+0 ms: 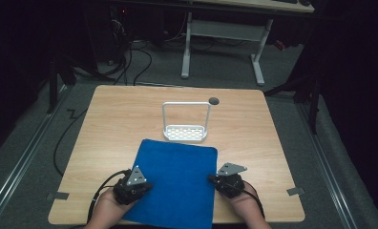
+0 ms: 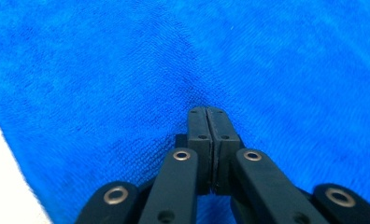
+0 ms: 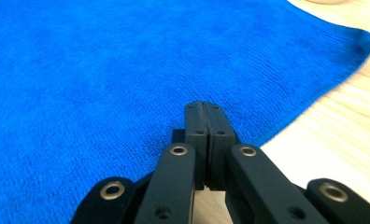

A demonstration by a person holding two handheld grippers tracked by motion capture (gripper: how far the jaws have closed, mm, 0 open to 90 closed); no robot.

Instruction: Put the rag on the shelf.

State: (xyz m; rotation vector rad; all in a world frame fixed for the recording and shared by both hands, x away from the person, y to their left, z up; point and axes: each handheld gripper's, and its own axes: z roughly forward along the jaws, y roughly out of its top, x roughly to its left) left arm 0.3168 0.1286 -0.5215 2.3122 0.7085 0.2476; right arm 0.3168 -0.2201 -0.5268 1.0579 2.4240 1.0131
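A: The room lies dark beyond the lit wooden table (image 1: pixel 254 129).
B: Grey carpet (image 1: pixel 292 119) covers the floor; at twelve o'clock a desk (image 1: pixel 225 28) stands on white legs.
A: Black cables (image 1: pixel 134 62) trail at eleven o'clock.
B: Metal rails (image 1: pixel 20 167) run along nine and three o'clock.

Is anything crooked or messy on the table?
A little: the blue towel lies slightly askew, and its near edge hangs over the table front. The white rack stands upright. Nothing is spilled or broken.
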